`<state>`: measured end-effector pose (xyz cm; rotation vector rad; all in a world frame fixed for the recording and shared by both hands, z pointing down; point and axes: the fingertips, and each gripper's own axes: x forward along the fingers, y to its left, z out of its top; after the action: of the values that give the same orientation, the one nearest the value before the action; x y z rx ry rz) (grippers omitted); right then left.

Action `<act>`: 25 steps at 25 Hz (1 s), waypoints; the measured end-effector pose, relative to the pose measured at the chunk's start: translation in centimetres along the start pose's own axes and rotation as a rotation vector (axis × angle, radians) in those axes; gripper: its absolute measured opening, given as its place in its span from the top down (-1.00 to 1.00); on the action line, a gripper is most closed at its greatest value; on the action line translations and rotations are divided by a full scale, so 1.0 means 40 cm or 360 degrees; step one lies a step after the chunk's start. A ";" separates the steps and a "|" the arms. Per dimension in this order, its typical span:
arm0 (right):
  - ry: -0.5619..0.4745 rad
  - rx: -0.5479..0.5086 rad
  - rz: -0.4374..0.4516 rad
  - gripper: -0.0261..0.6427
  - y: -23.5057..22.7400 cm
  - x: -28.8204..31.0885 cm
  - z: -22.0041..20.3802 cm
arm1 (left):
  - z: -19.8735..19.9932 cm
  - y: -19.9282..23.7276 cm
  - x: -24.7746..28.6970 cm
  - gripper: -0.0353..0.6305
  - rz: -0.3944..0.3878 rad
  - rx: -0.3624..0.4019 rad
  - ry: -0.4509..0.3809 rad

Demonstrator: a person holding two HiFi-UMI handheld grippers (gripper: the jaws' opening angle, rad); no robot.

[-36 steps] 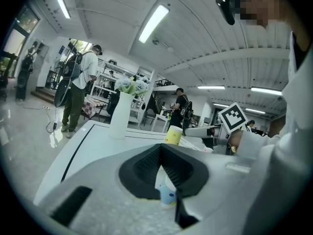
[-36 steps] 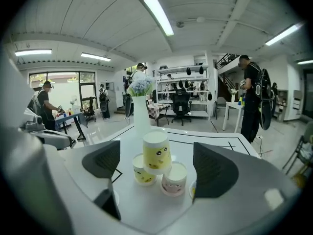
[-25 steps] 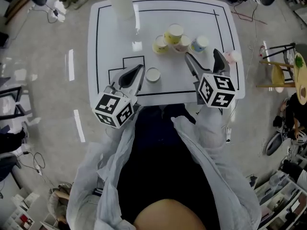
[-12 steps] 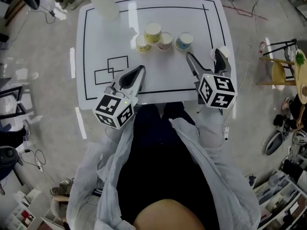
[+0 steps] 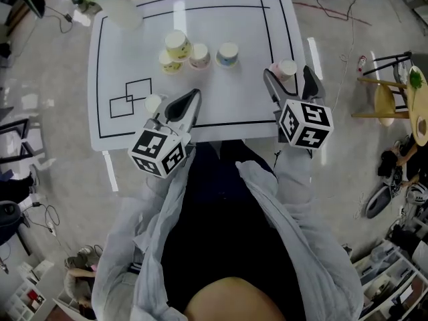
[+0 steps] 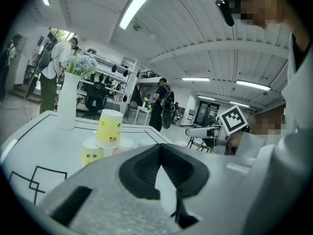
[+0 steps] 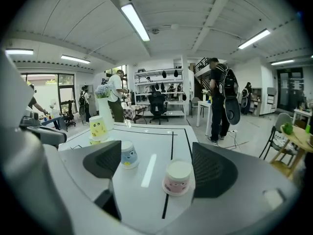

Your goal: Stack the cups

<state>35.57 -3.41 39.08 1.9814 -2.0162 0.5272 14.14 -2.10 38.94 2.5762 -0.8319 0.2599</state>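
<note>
Several small paper cups stand upside down on the white table. A yellow cup sits raised on the group, beside a second yellow cup, a pink one and a blue one. A lone pink cup stands between the jaws of my right gripper, which is open, its pads clear of the cup. My left gripper is shut on nothing. A white cup sits just to its left.
A tall white vase with flowers stands at the table's far left corner. Black lines and two overlapping squares mark the tabletop. A stool stands on the floor to the right. People move about in the background.
Both grippers have moved to the right along the table's near edge. The white cup now lies left of the left gripper, and the lone pink cup has come between the right gripper's jaws.
</note>
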 end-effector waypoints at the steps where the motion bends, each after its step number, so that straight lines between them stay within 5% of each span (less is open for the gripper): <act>1: 0.0003 0.0000 0.0000 -0.47 -0.016 -0.006 -0.006 | -0.005 -0.012 0.011 0.89 0.0002 -0.0004 0.0000; 10: 0.0074 0.0004 0.0061 -0.44 -0.132 0.008 -0.079 | -0.055 -0.094 0.126 0.89 0.0024 -0.0020 0.0043; 25: 0.0235 -0.0105 0.0236 -0.28 -0.119 0.143 -0.188 | -0.155 -0.059 0.203 0.89 0.0220 -0.0187 0.0103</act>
<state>39.64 -5.29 48.66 1.7114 -2.0705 0.6116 21.76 -1.78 46.14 2.3927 -0.9727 0.3233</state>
